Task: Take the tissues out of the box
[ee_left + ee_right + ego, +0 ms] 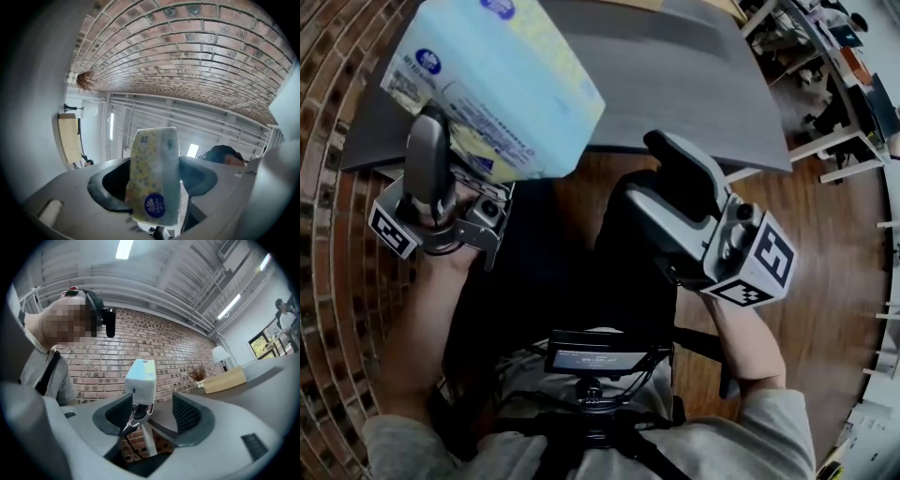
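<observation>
A soft pack of tissues point(492, 80), light blue with a yellow patterned side, is held up above the near left edge of the grey table point(675, 84). My left gripper point(473, 159) is shut on its lower end. In the left gripper view the pack point(154, 180) stands upright between the two jaws, which press on both its sides. My right gripper point(642, 169) hangs open and empty in front of the table edge, right of the pack. From the right gripper view point(150, 416) the pack point(142, 380) shows at a distance. A tan box point(225, 379) lies on the table.
A brick wall point(337, 187) runs along the left. A white lamp point(219, 355) and a dried plant point(199, 373) stand near the tan box. Wooden floor point(825, 281) lies to the right, with desks and chairs point(834, 84) beyond.
</observation>
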Demonstrator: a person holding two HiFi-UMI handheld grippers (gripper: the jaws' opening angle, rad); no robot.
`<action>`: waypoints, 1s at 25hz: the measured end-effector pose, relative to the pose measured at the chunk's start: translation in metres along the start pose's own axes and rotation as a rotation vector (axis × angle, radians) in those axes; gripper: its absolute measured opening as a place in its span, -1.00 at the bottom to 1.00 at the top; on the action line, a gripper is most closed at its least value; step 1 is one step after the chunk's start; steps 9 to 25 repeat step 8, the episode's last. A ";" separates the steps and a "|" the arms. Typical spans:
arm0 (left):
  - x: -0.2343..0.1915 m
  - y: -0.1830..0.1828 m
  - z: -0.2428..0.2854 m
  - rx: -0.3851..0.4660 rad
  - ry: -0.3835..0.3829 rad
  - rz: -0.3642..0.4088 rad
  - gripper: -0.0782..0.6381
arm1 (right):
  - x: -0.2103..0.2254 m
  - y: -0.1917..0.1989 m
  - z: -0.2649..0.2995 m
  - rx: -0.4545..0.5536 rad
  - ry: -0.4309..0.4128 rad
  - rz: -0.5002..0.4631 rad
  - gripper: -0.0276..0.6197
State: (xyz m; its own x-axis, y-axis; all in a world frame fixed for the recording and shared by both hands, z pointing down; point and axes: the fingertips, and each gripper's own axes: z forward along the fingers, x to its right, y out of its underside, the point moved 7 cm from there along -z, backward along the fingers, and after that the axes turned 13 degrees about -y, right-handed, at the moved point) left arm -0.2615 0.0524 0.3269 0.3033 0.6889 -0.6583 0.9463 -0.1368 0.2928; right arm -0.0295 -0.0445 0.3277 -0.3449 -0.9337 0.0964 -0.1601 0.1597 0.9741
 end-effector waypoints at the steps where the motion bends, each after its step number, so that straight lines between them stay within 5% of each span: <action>1: 0.000 0.000 0.000 -0.001 -0.001 0.000 0.13 | 0.000 0.000 0.001 -0.002 -0.002 -0.003 -0.09; 25: -0.002 0.001 -0.005 -0.005 -0.020 -0.006 0.13 | -0.003 0.001 0.004 -0.006 -0.005 0.004 -0.09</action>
